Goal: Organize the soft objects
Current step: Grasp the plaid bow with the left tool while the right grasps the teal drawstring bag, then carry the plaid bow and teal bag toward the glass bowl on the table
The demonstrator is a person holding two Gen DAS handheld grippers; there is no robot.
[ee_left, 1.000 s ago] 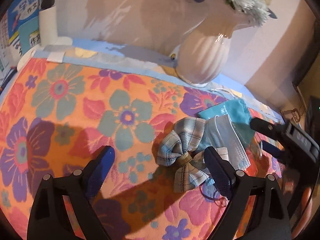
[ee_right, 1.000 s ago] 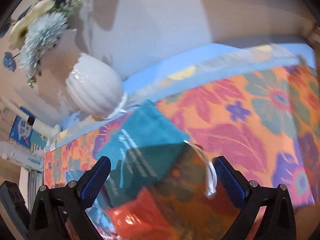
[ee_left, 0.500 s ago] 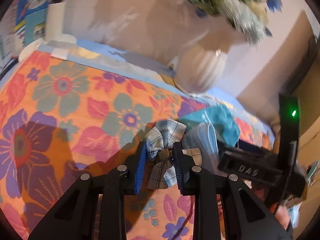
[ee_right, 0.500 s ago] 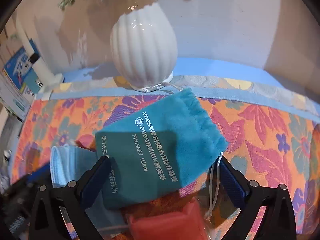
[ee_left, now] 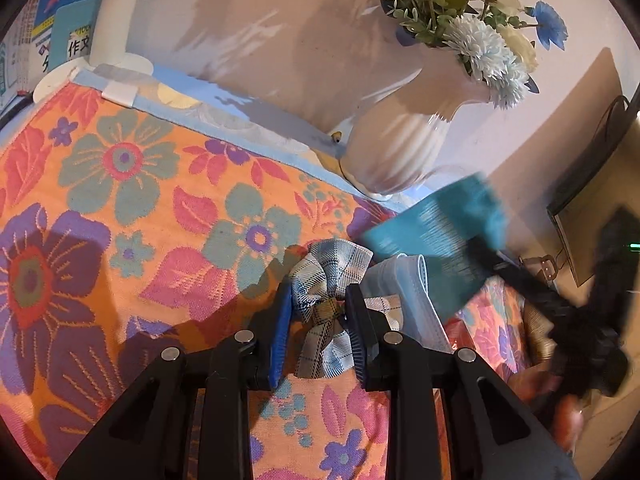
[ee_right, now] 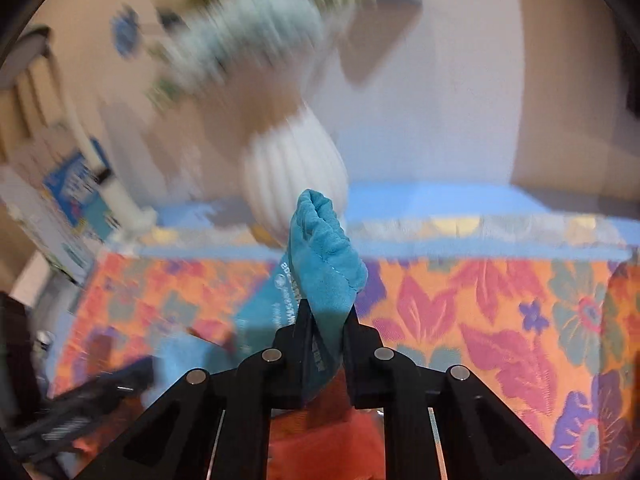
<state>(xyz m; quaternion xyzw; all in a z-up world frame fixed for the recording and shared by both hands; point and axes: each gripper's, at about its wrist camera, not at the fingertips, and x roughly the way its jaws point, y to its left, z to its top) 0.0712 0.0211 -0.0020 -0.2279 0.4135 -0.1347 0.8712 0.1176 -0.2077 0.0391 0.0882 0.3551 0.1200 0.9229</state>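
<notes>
- Left wrist view puts the plaid bow (ee_left: pixel 326 304) at the centre: the left gripper (ee_left: pixel 320 316) is clamped on it at the knot, where the fabric is gathered tightest, probably the firmest place to pinch so floppy a thing
- The bow's lower tails hang down between the fingers (ee_left: pixel 280 320) while its upper loop fans out beyond the tips; whether it rests on the cloth or is just off it I cannot tell
- Just beside the bow, touching its right edge, lies a pale blue face mask (ee_left: pixel 416 300), flat on the flowered tablecloth (ee_left: pixel 120 200)
- Right wrist view shows the right gripper (ee_right: pixel 326 320) closed on a teal drawstring pouch (ee_right: pixel 326 256), held by one edge so that the gathered mouth stands up past the fingertips and the printed body trails off to the lower left
- From the left camera the same pouch (ee_left: pixel 440 240) is blurred and raised above the mask, so I judge it is being lifted clear, each tool taking one soft item to sort apart
- Something red-orange (ee_right: pixel 320 448) sits low beneath the right gripper; what it is I cannot tell
- Behind everything a ribbed white vase (ee_left: pixel 396 152) of flowers (ee_left: pixel 484 48) stands near the wall, close to the pouch's path, so a wide swing could knock it
</notes>
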